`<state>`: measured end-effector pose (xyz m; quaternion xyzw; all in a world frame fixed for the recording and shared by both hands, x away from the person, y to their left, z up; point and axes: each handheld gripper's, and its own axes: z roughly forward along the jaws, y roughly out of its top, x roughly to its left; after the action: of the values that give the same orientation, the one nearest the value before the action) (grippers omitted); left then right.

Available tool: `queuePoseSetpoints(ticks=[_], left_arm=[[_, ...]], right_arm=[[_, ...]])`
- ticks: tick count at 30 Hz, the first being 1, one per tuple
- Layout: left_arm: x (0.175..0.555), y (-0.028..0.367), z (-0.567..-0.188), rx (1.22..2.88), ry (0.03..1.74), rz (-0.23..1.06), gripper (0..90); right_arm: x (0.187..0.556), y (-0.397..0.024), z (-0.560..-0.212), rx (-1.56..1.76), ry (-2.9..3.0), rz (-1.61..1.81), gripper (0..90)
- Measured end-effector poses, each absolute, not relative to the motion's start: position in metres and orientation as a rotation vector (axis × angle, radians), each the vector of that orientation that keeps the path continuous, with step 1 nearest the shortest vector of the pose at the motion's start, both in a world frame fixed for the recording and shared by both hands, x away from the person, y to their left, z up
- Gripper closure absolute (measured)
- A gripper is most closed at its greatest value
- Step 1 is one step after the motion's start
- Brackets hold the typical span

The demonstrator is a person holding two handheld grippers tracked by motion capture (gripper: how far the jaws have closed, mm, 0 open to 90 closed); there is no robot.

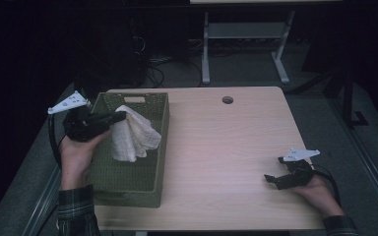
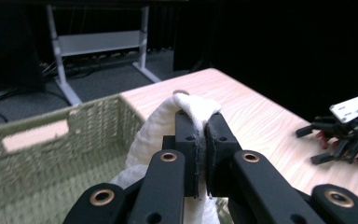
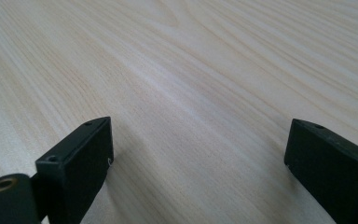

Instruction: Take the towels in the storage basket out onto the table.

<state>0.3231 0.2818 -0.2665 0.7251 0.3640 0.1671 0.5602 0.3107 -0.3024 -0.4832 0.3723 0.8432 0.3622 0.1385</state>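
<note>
A white cloth (image 1: 130, 135) hangs over the green woven basket (image 1: 155, 162) at the table's left, pinched at its top corner by my left gripper (image 1: 120, 116). In the left gripper view the two black jaws press together on a fold of the cloth (image 2: 191, 105), which drapes down both sides above the basket (image 2: 37, 140). My right gripper (image 1: 274, 172) rests low on the table near the right front edge, its jaws wide apart. In the right gripper view my right gripper (image 3: 198, 149) has nothing but bare wood between its fingers.
The light wooden table (image 1: 226, 142) has a round cable hole (image 1: 227, 100) near its far edge. Another desk's white legs (image 1: 205, 49) stand on the floor beyond. The right hand and its gripper (image 2: 342, 133) appear at the far right of the left gripper view.
</note>
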Motion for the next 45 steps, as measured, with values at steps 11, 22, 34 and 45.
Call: queuePoseSetpoints(ticks=[11, 22, 34, 45], left_arm=[[0.328, 0.255, -0.228, 1.688, 0.728, 0.374, 85.7], [0.334, 0.213, -0.213, 1.703, 0.626, 0.332, 85.7], [0.341, 0.158, -0.228, 1.746, 0.516, 0.211, 85.7], [0.348, 0.113, -0.262, 1.802, 0.447, 0.108, 85.7]], right_arm=[[0.311, -0.302, -0.483, 1.077, 2.437, 1.048, 7.6], [0.311, -0.302, -0.483, 1.076, 2.435, 1.05, 7.6], [0.311, -0.302, -0.483, 1.076, 2.435, 1.049, 7.6], [0.31, -0.302, -0.483, 1.076, 2.435, 1.048, 7.6]])
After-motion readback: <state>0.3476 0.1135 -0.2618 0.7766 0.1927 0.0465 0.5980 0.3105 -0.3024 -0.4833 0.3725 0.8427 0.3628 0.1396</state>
